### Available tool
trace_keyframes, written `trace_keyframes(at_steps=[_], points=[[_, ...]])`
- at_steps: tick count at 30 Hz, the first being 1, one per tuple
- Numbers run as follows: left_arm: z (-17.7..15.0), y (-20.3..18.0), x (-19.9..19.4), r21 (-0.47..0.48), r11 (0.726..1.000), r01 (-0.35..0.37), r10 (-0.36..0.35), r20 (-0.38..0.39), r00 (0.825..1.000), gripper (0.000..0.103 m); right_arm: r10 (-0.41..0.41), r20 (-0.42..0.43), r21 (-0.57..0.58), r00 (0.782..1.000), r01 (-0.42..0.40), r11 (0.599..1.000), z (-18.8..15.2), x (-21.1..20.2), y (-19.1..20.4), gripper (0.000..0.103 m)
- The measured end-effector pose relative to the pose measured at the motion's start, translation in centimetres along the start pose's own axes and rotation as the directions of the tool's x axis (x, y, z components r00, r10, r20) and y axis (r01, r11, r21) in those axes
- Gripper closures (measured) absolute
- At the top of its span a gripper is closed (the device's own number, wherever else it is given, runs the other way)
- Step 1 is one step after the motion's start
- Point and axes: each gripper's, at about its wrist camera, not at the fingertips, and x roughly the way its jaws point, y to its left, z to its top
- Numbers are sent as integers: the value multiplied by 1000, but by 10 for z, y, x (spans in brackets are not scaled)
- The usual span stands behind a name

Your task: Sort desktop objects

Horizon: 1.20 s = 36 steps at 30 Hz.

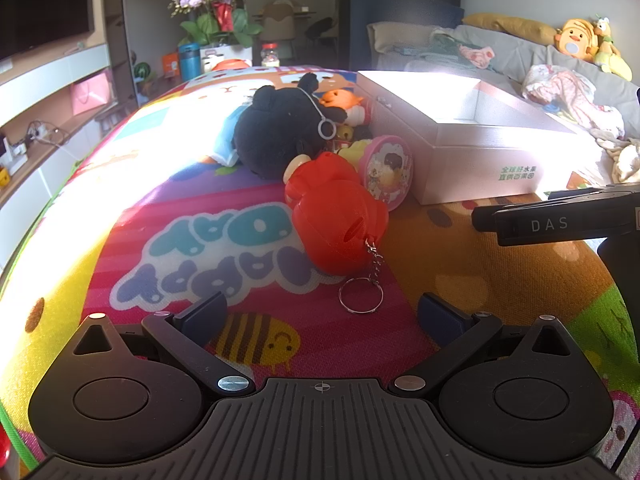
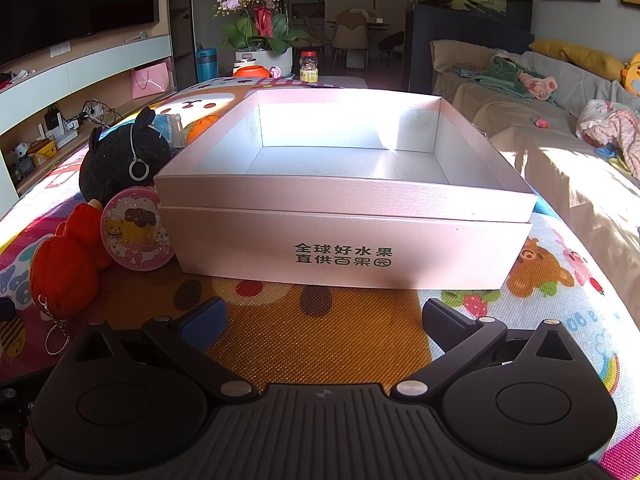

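Observation:
A pile of toys lies on a colourful play mat (image 1: 192, 240): a red plastic toy (image 1: 336, 216) with a chain and key ring (image 1: 361, 295), a black plush (image 1: 280, 132), a round pink tin (image 1: 386, 172) and an orange toy (image 1: 340, 100). An open, empty pink box (image 2: 348, 216) stands to their right. My left gripper (image 1: 320, 316) is open, low over the mat, just short of the key ring. My right gripper (image 2: 322, 320) is open and empty in front of the box; the red toy (image 2: 66, 276), tin (image 2: 134, 234) and plush (image 2: 120, 160) lie to its left.
The right gripper's body (image 1: 560, 220) juts in at the right of the left wrist view. A sofa (image 2: 560, 140) with clothes and soft toys runs along the right. A TV shelf (image 2: 80, 80) lines the left wall. A flower pot (image 2: 260, 28), a bottle and a jar stand beyond the mat.

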Motion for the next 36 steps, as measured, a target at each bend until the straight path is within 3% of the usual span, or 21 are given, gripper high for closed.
trace_keyframes(at_steps=[36], points=[[3,0,1,-3,1000,1,-1,-33,999,0,-23,-9,25,1000,24,999,1,0,2,0]])
